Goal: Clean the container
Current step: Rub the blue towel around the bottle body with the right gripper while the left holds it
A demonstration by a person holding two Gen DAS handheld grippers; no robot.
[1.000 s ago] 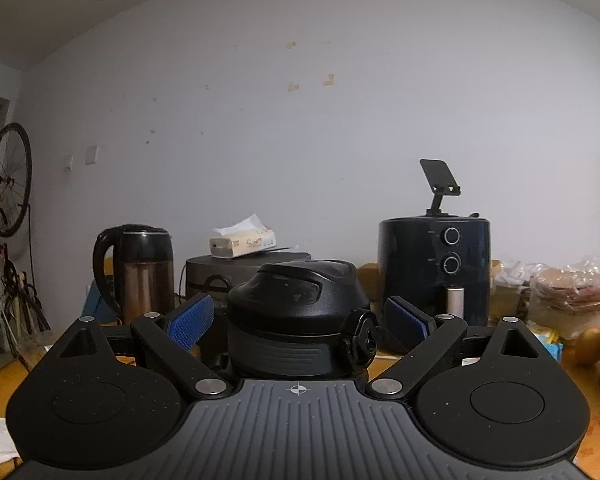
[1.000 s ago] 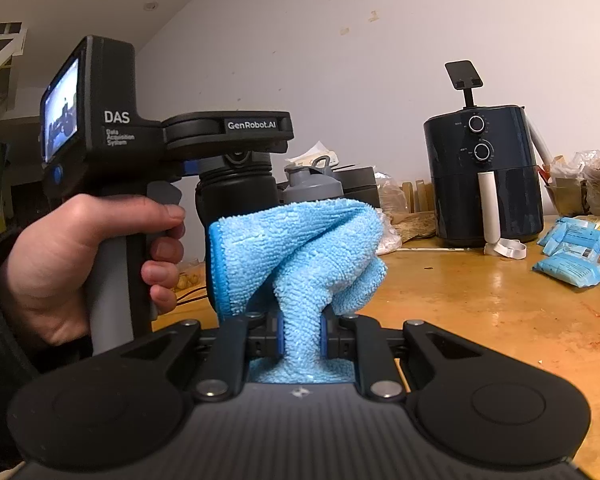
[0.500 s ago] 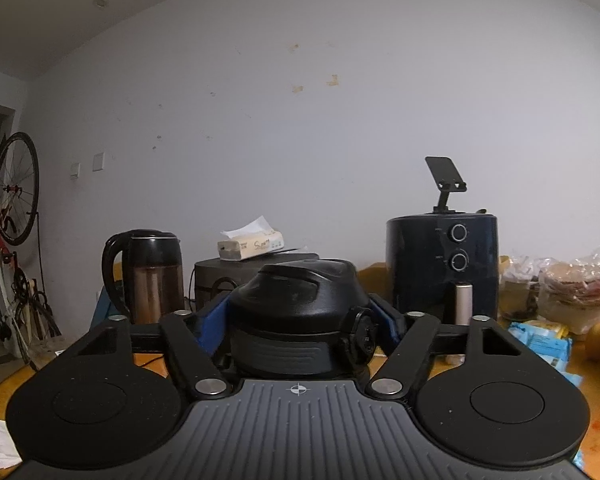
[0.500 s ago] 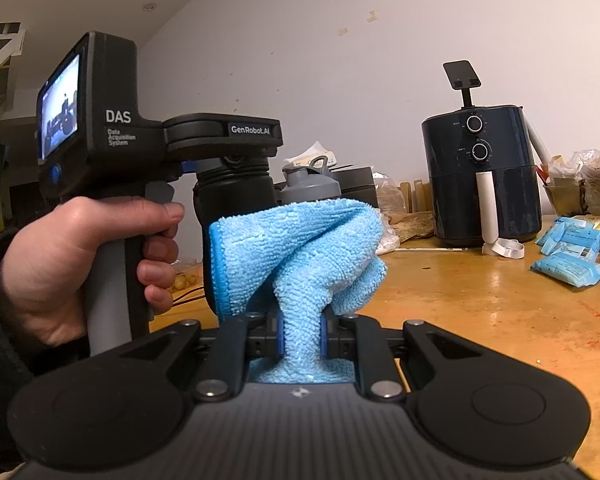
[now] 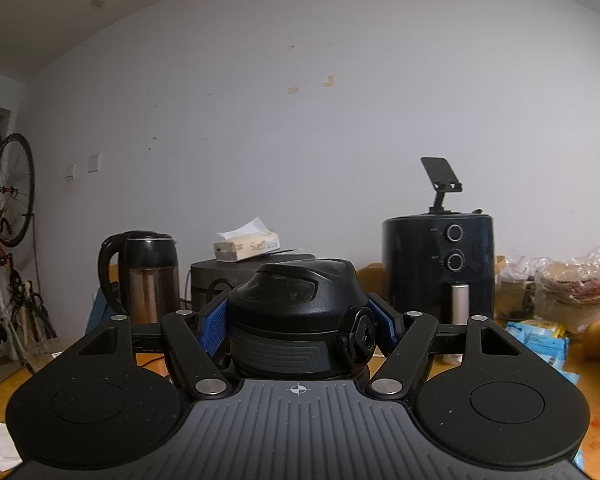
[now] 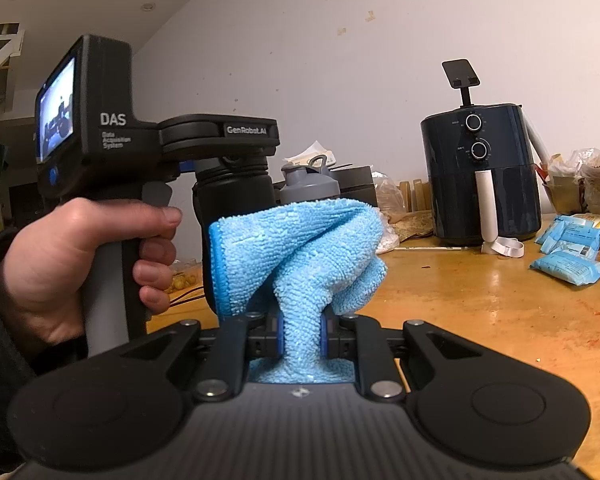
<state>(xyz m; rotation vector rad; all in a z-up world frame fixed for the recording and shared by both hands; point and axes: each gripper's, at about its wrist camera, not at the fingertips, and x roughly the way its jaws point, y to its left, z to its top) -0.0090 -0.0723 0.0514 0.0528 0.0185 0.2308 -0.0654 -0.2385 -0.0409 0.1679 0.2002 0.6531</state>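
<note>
Two grippers busy: left gripper (image 5: 298,320) clamped on black bottle (image 5: 296,320) at its lidded top, contents hidden; right gripper (image 6: 300,336) pinching blue cloth (image 6: 296,256) right in front of bottle, blocking most of it. Behind on wood table (image 6: 480,300): air fryer (image 6: 480,176), grey shaker (image 6: 308,186), kettle (image 5: 144,276), blue packets (image 6: 568,264).

The left gripper (image 5: 298,320) has its jaws closed on the black bottle lid (image 5: 296,300). Behind it stand a kettle (image 5: 146,276) and an air fryer (image 5: 440,264).

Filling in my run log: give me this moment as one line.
left gripper: shut on black bottle | right gripper: shut on blue cloth | cloth beside bottle, contact unclear
</note>
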